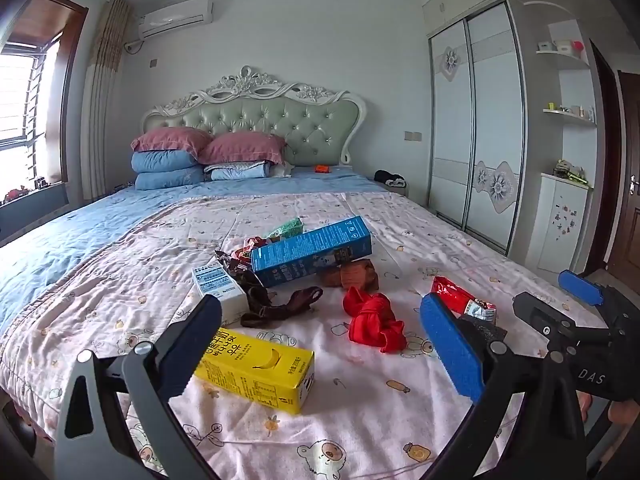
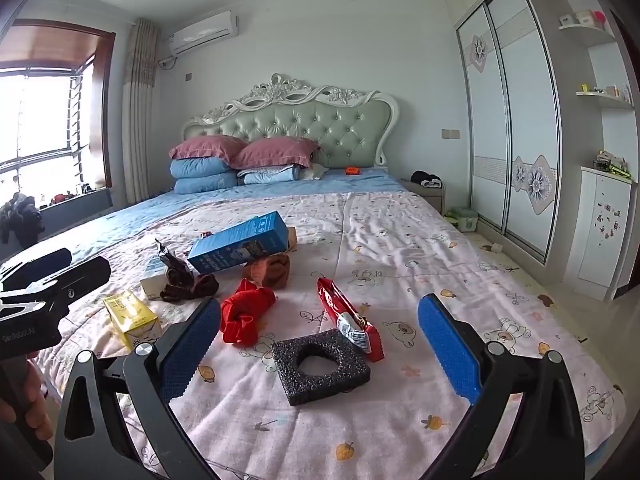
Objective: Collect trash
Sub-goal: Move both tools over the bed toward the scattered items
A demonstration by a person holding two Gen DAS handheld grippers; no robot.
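Bedroom clutter is lying across a pink quilt as we are holding both tools above the bed's foot. Our left gripper is gaping wide with nothing between its pads, hovering over a yellow carton. Our right gripper is likewise spread empty above a black foam block, which is touching a red wrapper. Farther back, a blue box is leaning on a brown cloth, beside red fabric and dark socks. Pillows are stacking against the headboard.
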